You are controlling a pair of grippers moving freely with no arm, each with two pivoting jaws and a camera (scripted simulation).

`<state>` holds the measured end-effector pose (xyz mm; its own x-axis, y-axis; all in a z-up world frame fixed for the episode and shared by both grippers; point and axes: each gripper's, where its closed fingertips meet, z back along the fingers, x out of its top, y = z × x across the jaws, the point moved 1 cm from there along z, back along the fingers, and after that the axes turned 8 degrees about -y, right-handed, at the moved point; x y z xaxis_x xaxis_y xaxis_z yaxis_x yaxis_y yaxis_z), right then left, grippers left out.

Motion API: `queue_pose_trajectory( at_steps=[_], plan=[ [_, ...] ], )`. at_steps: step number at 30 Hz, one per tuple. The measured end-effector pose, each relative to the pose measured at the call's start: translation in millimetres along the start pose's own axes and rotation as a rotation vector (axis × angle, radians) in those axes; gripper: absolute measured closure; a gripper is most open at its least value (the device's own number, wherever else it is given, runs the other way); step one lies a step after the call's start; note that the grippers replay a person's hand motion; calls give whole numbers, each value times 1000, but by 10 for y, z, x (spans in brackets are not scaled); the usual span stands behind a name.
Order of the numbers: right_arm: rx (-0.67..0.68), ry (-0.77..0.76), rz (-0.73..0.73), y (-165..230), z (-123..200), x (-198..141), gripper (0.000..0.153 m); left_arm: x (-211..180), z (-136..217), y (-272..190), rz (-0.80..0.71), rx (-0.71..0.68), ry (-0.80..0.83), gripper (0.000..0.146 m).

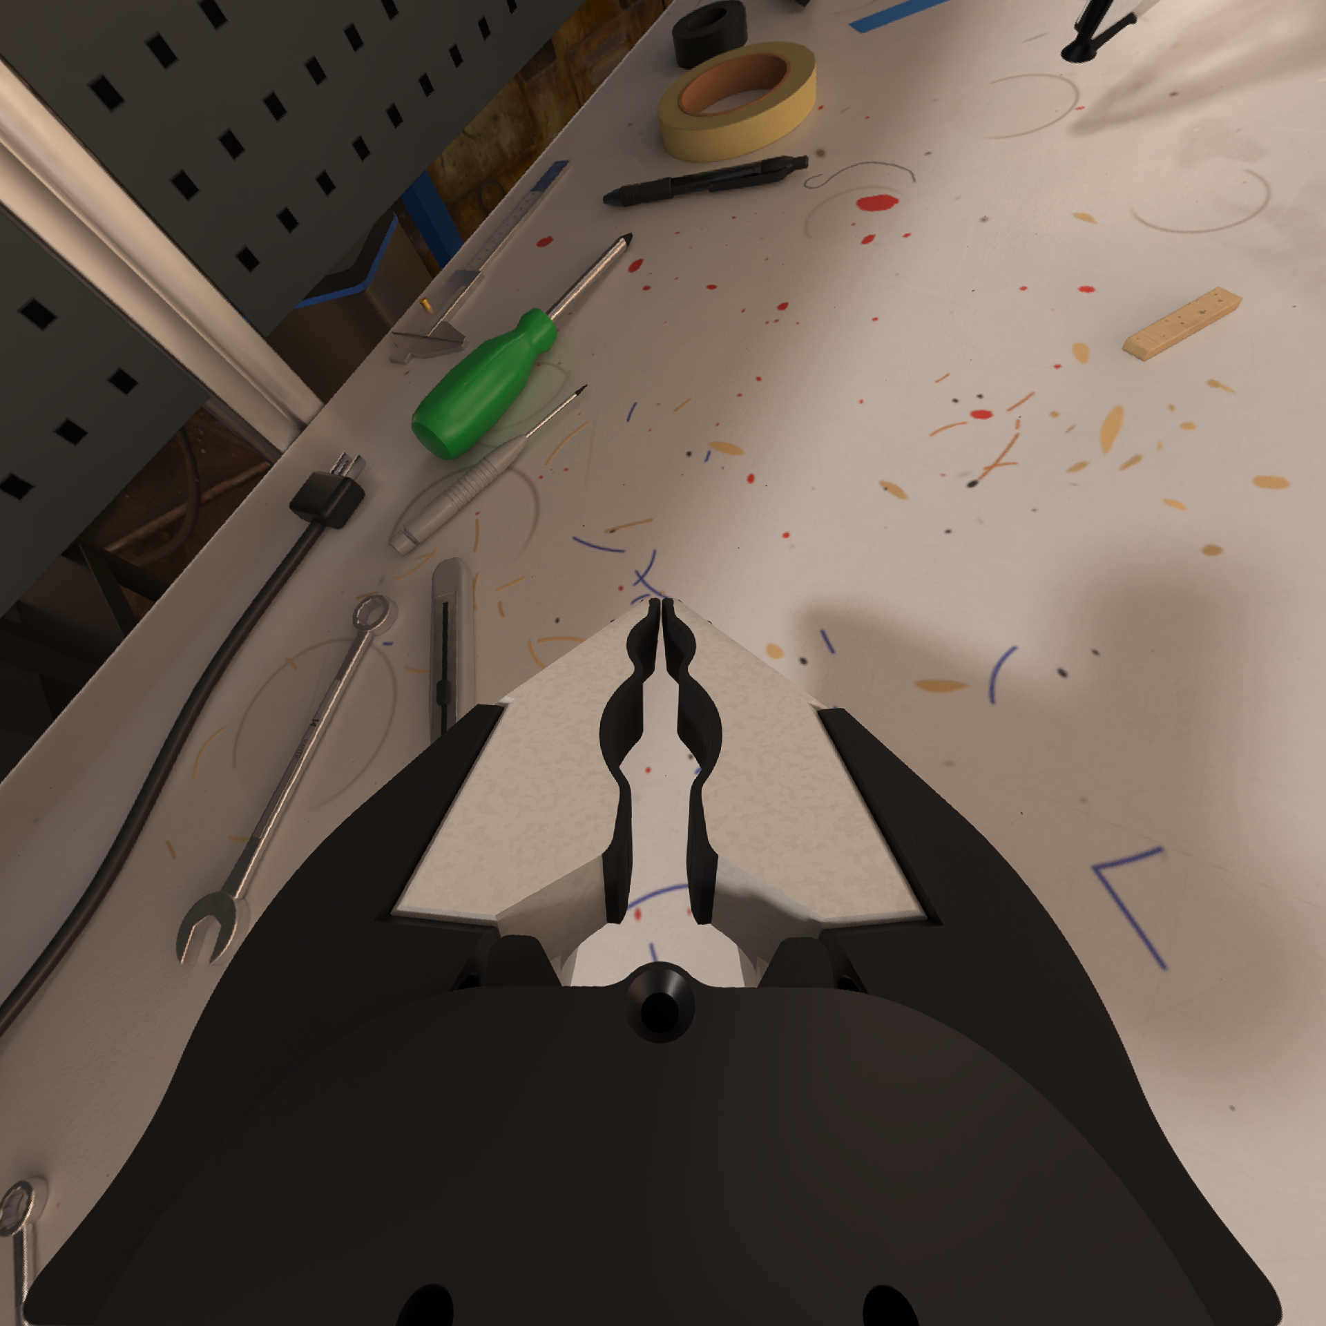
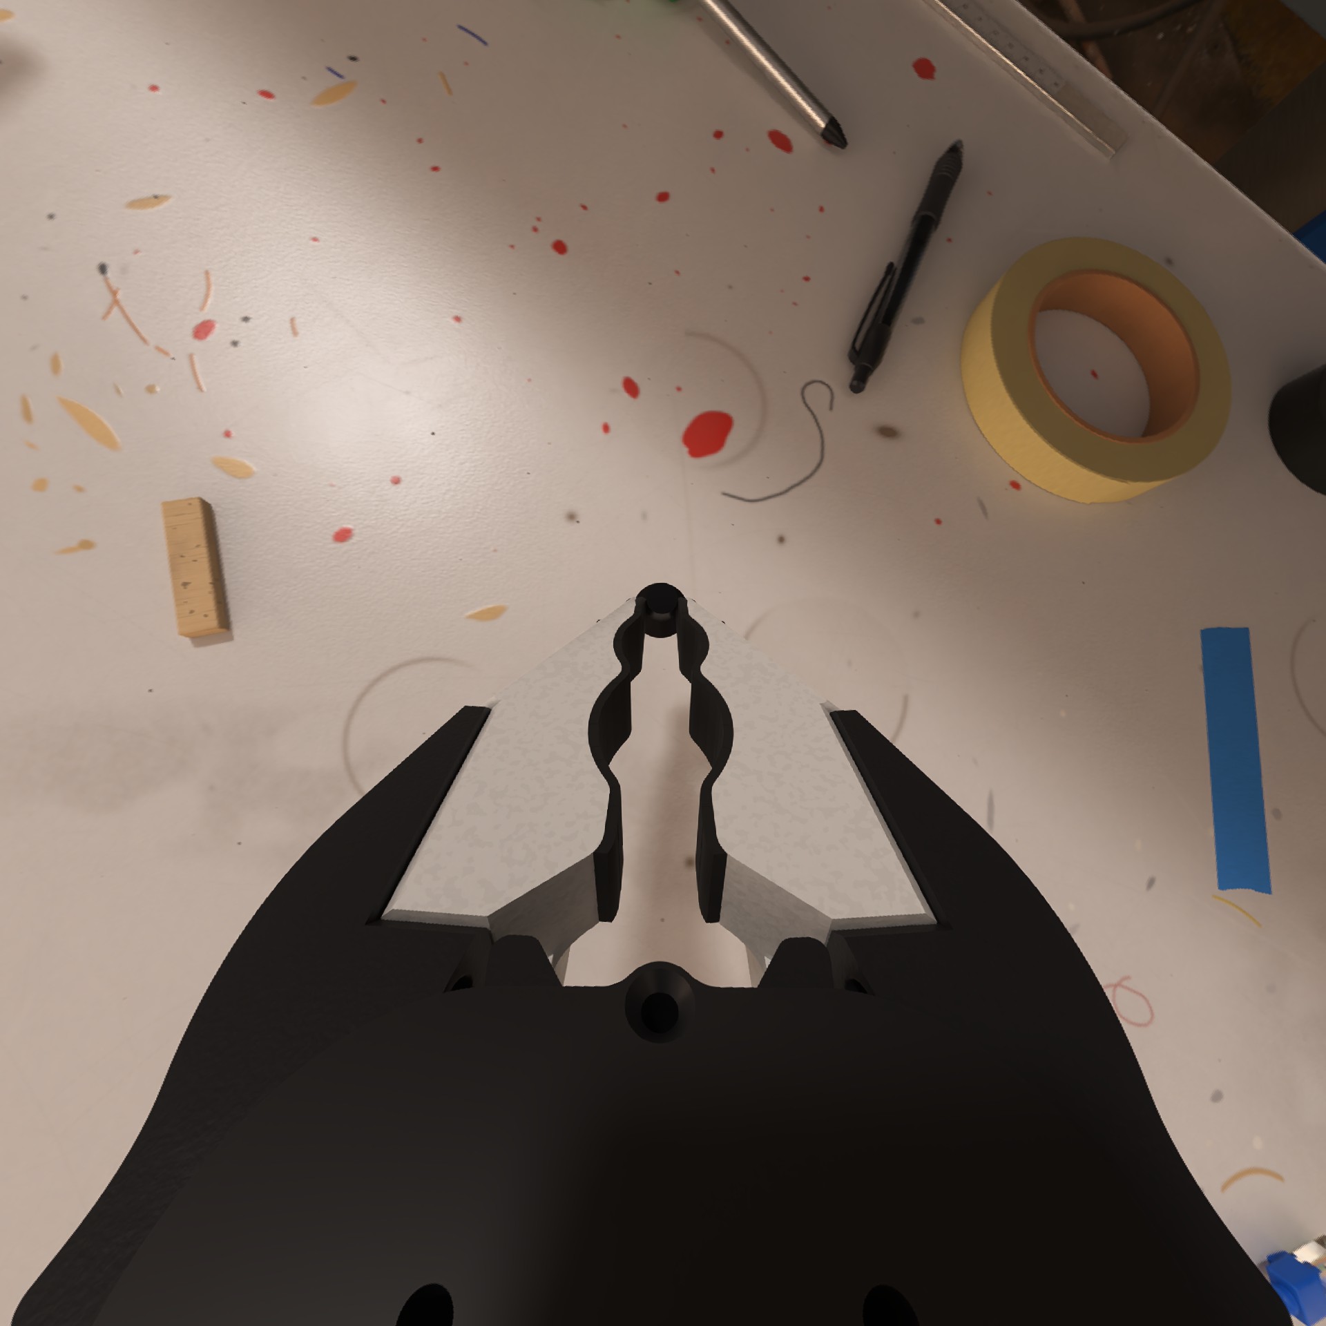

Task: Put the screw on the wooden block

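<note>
Black-headed and small, the dark metal screw (image 2: 660, 610) sits pinched between the tips of the right gripper (image 2: 660, 623) above the paint-spattered white workbench (image 2: 445, 717). The pale rectangular wooden block (image 2: 195, 567) lies flat well to its left, apart from the screw. The left gripper (image 1: 660, 610) hovers with its 2 tips nearly touching, seemingly empty, near a green-handled screwdriver (image 1: 502, 373) and yellow tape roll (image 1: 739, 100).
</note>
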<state>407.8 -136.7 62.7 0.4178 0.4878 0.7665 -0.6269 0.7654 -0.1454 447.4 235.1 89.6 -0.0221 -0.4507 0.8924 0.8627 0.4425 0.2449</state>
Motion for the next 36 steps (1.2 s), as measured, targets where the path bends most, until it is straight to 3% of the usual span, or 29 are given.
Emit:
queue_pose_trajectory(
  at_steps=[11,23,36],
  plan=[
    [65,-5,27,405,18,87,145,3,0,-9,-3,-1,2,146],
    [238,62,127,1313,-159,131,145,11,-9,-27,-7,-6,3,146],
    [247,109,109,1507,-296,19,145,-1,-28,-54,-10,-11,11,146]
  ],
)
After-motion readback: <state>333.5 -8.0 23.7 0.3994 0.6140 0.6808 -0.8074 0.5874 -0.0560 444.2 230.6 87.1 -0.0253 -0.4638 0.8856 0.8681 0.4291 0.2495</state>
